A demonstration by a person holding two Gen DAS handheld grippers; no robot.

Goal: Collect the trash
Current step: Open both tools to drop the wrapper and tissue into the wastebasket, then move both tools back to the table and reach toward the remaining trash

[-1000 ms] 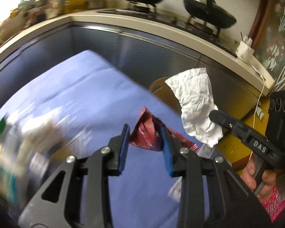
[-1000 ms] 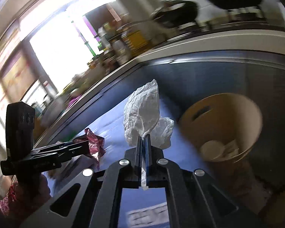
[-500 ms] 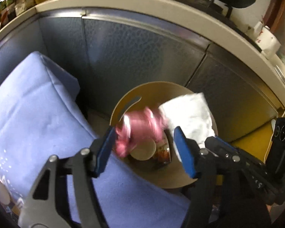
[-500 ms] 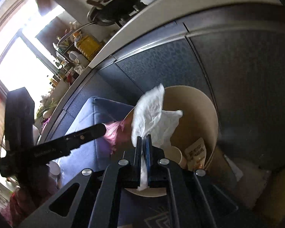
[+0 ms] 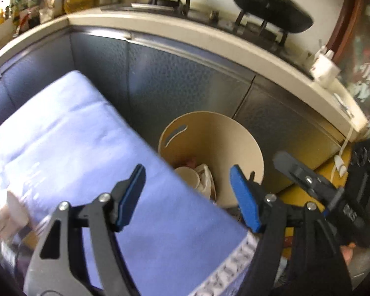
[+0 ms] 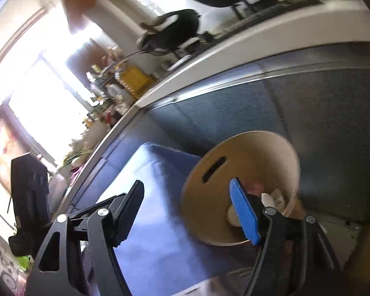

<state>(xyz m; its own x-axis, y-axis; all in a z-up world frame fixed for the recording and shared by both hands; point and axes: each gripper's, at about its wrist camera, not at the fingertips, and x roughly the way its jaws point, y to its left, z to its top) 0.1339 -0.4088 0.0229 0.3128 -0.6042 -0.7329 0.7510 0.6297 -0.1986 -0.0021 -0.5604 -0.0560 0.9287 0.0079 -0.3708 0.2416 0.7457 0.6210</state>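
A tan round bin point(image 5: 224, 133) stands on the floor beside the blue-covered table point(image 5: 74, 135); it also shows in the right wrist view point(image 6: 259, 153). Inside lie a paper cup point(image 5: 187, 175), crumpled white paper point(image 5: 206, 177) and a bit of red wrapper point(image 5: 191, 161). My left gripper point(image 5: 187, 197) is open and empty above the table's edge, near the bin. My right gripper point(image 6: 186, 209) is open and empty, its blue pad over the bin's mouth. The right gripper also shows at the right of the left wrist view point(image 5: 308, 180).
A grey cabinet front point(image 5: 185, 79) and a pale counter point(image 5: 209, 32) with dark woks point(image 5: 271, 17) rise behind the bin. Blurred litter, a white cup point(image 5: 14, 212) among it, lies at the table's near left. The floor by the bin is yellow point(image 5: 305, 192).
Both grippers opened over the bin. The red wrapper left the left gripper and the white paper left the right one; both now lie in the bin. Both grippers have drawn back a little.
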